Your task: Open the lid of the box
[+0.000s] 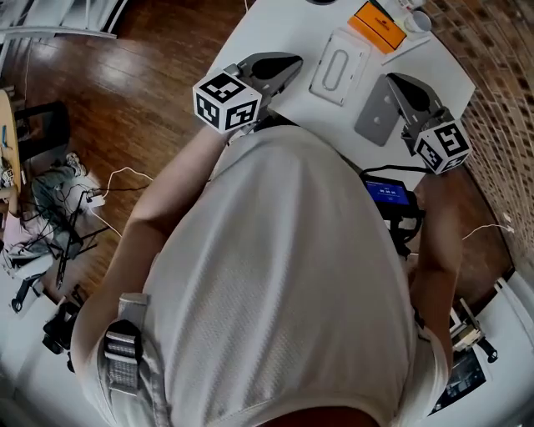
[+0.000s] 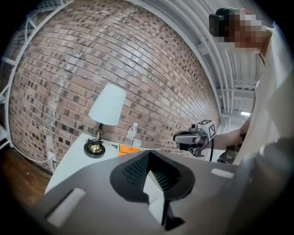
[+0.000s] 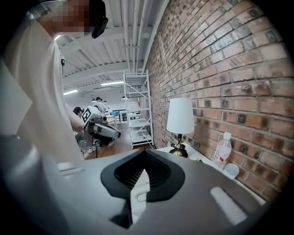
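A: Far left?
B: Brown wood floor point(image 1: 158, 58) w/ tangled cables point(image 1: 58, 217). Then the grey left gripper point(image 1: 294, 63) w/ its marker cube, over the white table point(image 1: 275, 25) edge. Jaws clenched together, nothing btwn them.
A: Box?
B: White rectangular plastic box point(image 1: 340, 67), flat on the table btwn both grippers, lid down. Left gripper's tips are nr its left side; touching or not, can't tell. Orange flat pack point(image 1: 377, 25) just beyond it.
A: Right side?
B: Grey flat slab point(image 1: 374, 113) beside the box, w/ the grey right gripper point(image 1: 394, 81) above it, jaws clenched too, empty. Its view shows a white-shade brass lamp point(image 3: 180, 117), clear bottle point(image 3: 223, 150) and white cup point(image 3: 231, 170) along a red brick wall point(image 3: 229, 55).
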{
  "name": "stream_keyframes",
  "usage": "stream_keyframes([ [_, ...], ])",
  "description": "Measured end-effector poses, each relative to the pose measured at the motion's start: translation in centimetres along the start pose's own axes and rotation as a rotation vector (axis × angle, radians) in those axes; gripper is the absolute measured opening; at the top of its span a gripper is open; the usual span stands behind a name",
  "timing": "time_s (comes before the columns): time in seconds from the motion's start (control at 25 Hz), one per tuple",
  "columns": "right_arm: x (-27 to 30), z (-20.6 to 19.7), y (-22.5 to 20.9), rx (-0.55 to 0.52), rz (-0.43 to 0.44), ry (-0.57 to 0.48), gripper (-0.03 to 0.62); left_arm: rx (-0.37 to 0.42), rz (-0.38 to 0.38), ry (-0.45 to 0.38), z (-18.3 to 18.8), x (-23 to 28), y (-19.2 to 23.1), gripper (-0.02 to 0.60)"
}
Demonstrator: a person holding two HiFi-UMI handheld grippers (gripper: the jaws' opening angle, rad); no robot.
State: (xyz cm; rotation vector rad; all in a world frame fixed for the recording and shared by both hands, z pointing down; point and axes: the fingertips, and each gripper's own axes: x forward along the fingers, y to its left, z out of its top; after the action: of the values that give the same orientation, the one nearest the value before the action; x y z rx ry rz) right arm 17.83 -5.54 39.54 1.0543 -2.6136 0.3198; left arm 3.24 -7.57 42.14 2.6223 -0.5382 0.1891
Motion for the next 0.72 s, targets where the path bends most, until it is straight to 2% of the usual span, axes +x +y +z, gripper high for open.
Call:
stream_keyframes([
  [0.2,-0.1,1.3,-0.2,-0.025,0.000,-0.016,0.002,0.042,-0.049,-0.007,1.4,1.6,-1.0,0.002],
  [0.72,0.6,1.5,0.3,-0.024,0.011,-0.027,0.000,0.039,-0.064,-0.011,1.8,2.6,-1.1,0.002],
])
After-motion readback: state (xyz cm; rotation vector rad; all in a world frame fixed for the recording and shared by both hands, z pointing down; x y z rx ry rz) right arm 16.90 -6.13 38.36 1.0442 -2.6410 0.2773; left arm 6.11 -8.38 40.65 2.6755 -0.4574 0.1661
